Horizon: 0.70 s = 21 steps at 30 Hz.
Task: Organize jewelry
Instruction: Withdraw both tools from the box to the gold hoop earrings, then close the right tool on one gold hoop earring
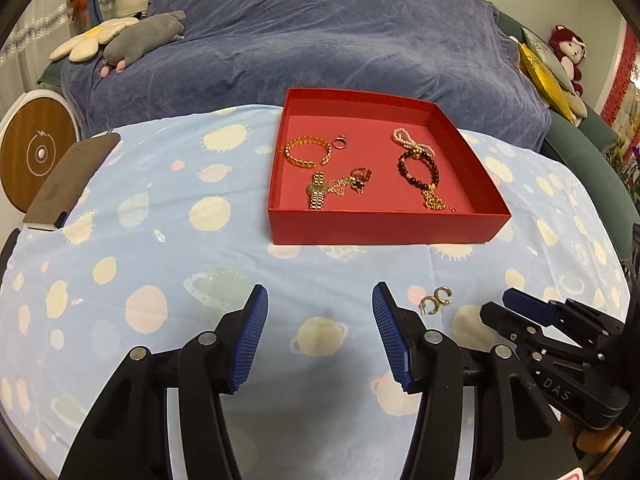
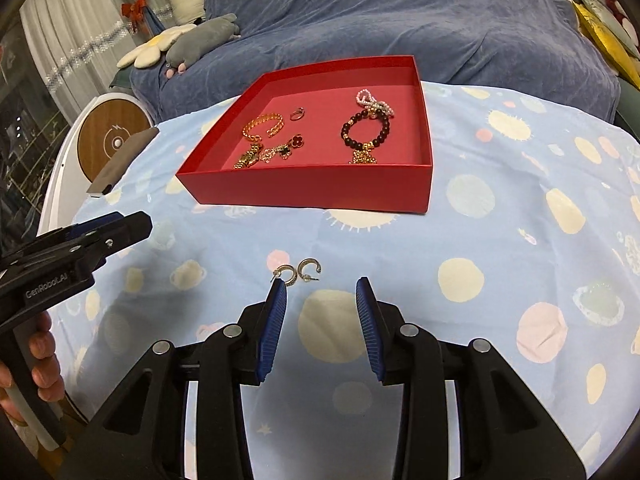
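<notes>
A red box [image 1: 384, 230] [image 2: 312, 188] sits on the planet-print cloth and holds several pieces: a gold chain bracelet [image 1: 307, 152] [image 2: 262, 126], a watch [image 1: 318, 192], a dark bead bracelet [image 1: 418, 170] [image 2: 365, 131], a pearl strand [image 1: 410, 140] and a ring [image 1: 339, 143]. Two gold hoop earrings [image 1: 436, 299] [image 2: 298, 271] lie on the cloth in front of the box. My left gripper [image 1: 320, 300] is open with nothing between its fingers, the earrings just right of it. My right gripper [image 2: 322, 292] is open over the cloth, its left fingertip close to the earrings.
A dark flat case [image 1: 68, 184] [image 2: 120, 164] lies at the cloth's left edge, beside a round wooden-faced device [image 1: 34, 152]. Behind the table is a sofa under a blue blanket [image 1: 320, 40] with plush toys [image 1: 144, 38]. A hand [image 2: 36, 356] holds the left gripper.
</notes>
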Each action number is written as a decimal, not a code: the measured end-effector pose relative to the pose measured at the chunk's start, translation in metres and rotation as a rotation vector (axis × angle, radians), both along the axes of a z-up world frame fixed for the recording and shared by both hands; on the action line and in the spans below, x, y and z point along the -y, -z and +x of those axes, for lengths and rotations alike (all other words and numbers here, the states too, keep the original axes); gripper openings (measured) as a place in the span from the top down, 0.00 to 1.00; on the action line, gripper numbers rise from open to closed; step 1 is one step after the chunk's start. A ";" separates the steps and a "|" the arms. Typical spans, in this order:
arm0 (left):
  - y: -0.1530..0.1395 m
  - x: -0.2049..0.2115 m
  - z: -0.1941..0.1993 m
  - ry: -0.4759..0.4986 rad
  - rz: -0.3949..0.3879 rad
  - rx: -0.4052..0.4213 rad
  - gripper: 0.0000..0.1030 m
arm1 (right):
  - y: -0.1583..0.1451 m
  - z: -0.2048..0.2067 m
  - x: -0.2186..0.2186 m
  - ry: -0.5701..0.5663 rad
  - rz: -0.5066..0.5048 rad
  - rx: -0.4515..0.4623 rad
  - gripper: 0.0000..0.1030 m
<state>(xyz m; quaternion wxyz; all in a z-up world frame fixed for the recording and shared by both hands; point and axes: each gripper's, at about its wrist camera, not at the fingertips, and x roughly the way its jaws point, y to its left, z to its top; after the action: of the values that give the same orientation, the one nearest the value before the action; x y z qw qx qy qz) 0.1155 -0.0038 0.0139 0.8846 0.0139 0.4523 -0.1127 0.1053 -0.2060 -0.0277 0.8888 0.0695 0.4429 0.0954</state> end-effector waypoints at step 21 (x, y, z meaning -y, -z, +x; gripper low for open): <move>0.012 -0.006 -0.003 0.031 -0.009 -0.044 0.49 | 0.031 0.021 -0.033 -0.066 -0.138 0.035 0.74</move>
<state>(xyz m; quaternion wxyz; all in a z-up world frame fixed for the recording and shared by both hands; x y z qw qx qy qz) 0.1124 0.0024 0.0016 0.8726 0.0145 0.4710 -0.1286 0.1259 -0.1728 -0.0586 0.8954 -0.0082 0.4349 0.0954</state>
